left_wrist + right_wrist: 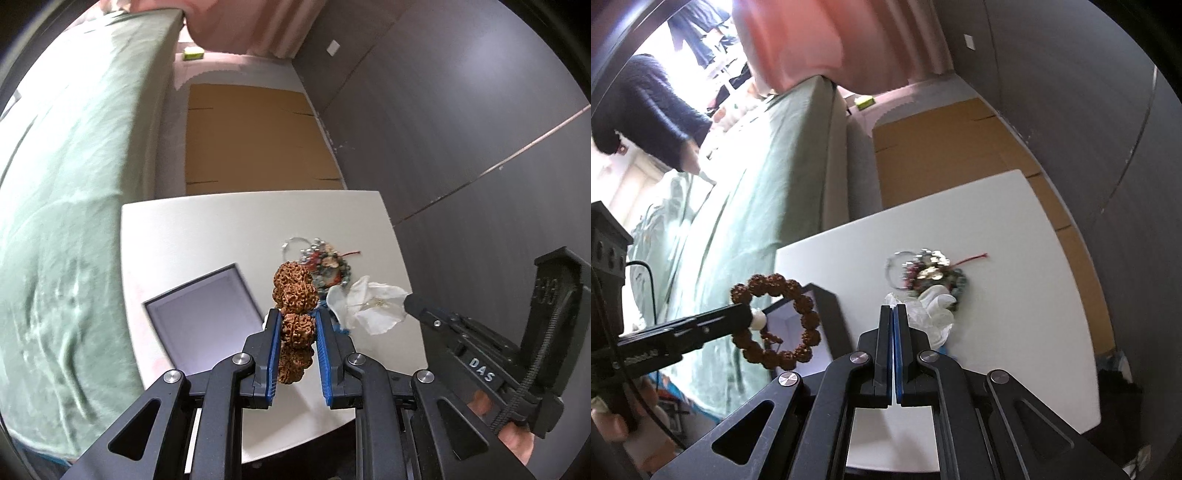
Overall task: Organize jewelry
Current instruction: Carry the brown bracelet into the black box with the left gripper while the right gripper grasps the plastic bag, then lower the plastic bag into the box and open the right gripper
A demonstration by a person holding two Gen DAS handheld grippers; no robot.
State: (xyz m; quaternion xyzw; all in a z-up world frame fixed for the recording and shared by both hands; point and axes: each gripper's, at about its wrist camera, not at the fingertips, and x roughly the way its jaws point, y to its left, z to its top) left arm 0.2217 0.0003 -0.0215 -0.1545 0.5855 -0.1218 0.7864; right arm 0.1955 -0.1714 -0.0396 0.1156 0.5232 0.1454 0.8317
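The left gripper (297,332) is clamped on the brown bead bracelet (295,295), holding it above the white table (184,229) near the open box (203,314). The right gripper (894,314) is closed on nothing, over the clear plastic bag (931,314) beside the jewelry pile (931,275).

The pile of jewelry (325,264) is showing up too small and tangled to tell its pieces apart. The brown bead bracelet (295,314) is hiding part of the pile, and the left gripper (296,325) is covering the bracelet's lower beads. The right gripper (893,317) is hiding part of the white plastic bag (932,314). The open box (798,332) is looking blurry.
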